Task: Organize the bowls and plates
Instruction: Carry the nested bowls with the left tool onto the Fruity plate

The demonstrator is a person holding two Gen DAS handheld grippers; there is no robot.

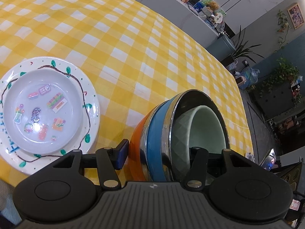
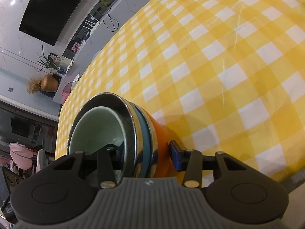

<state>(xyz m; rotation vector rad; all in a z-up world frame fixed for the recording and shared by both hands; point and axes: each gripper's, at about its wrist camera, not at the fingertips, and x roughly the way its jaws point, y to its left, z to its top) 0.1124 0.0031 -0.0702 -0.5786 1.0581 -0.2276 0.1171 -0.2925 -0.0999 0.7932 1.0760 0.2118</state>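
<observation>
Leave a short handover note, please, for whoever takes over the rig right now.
Left gripper: straddles the bowl stack's wall, one finger outside the orange bowl, the other inside; whether it grips is unclear.
Right gripper: straddles the stack the same way from its side; grip also unclear.
Things: green bowl nested in blue bowl, nested in the orange one. Sticker plate sits on painted plate, left of the bowls, on the checked tablecloth.
Done: bowls nested, plates stacked.
Left: probably moving the bowl stack to its place.
</observation>
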